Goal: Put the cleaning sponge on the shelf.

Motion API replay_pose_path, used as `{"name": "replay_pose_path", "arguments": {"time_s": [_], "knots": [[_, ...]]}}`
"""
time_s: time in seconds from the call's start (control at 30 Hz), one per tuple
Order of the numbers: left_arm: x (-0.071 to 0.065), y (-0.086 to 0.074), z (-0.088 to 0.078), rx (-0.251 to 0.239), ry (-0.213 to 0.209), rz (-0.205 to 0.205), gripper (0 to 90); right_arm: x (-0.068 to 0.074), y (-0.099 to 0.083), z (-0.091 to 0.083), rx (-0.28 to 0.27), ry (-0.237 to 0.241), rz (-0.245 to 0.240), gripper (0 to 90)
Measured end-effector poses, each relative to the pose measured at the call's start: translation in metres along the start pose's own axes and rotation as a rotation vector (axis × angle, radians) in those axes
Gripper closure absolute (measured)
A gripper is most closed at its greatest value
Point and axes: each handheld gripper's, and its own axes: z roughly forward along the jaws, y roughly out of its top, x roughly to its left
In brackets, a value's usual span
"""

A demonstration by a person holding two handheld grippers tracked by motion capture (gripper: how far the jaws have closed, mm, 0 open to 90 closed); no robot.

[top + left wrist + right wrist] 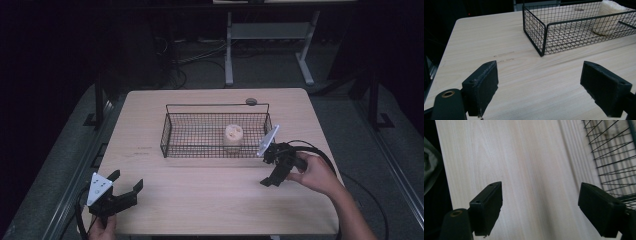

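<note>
Both sets of jaws are spread wide with nothing in them. The left gripper (126, 186) sits low over the near left corner of the table, jaws aimed roughly toward the basket, and in the left gripper view there's just bare wood between the two black pads. The right gripper (274, 169) is held in the person's right hand (314, 172) just off the basket's near right corner, tipped over so its jaws point down and to the left across the tabletop; in the right gripper view the gap between the pads shows pale wood grain, with the basket wire right beside the right-hand pad.

The table (210, 200) is a light wood-look top, matte, with a couple of faint dark scuff marks (504, 54) in front of the basket's left end. Room around it is really dark: grey floor, a white table frame (229, 50) further back, and some cables (190, 62) tangled on the floor behind.

The thing they're nearest to is a pale cream, roll-shaped object (233, 137), standing upright, with a rough fluffy-looking top and a smoother side. Can't tell what it's made of. It's well apart from the left gripper, and near the right one with the wire wall between them.

The wire basket (166, 135) is black, rectangular, shallow, with a thin handle bar raised over its far side. The roll is standing inside it toward the right end
</note>
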Motion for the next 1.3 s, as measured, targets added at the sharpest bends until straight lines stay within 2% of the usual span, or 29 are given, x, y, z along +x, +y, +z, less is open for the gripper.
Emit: {"name": "replay_pose_path", "arguments": {"time_s": [0.5,0.87,1.3], "knots": [[-0.002,0.000,0.001,0.001,0.000,0.003,14.1,0.013,-0.020,0.010,0.002,0.018,0.007,19.1],[-0.002,0.000,0.000,0.001,-0.001,0.002,14.0,0.023,-0.039,0.010,-0.002,0.014,0.019,19.2],[-0.001,0.000,0.000,0.002,-0.001,0.003,14.1,0.029,-0.063,0.008,-0.019,0.007,0.057,19.1]]}}
